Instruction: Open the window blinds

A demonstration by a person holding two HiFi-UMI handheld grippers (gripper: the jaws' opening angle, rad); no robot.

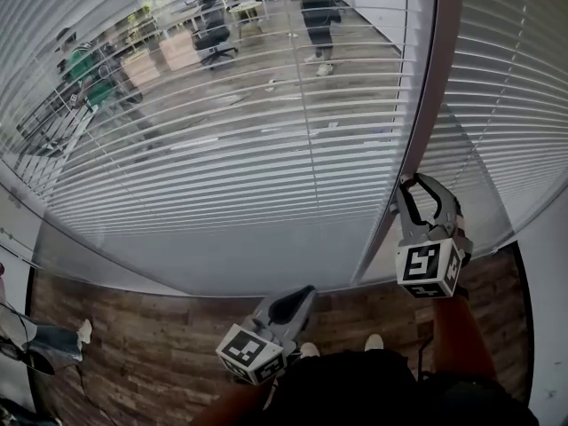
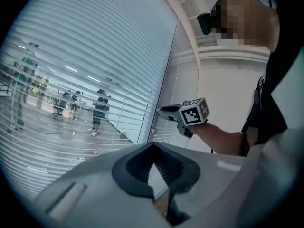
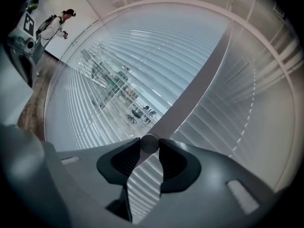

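Head view: right gripper (image 1: 417, 183) is held up at the blinds (image 1: 222, 167); left gripper (image 1: 300, 296) is held lower, to its left. Left gripper view: its 2 jaws are seen closed, empty. Right gripper view: tilt wand (image 3: 150, 143) is clamped between the jaw tips, blinds straight ahead.

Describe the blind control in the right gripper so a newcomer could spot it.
Find the grey upright post between the two window blinds. Against it sits a small round grey knob, clamped in the right gripper; the slats either side are long and flat.
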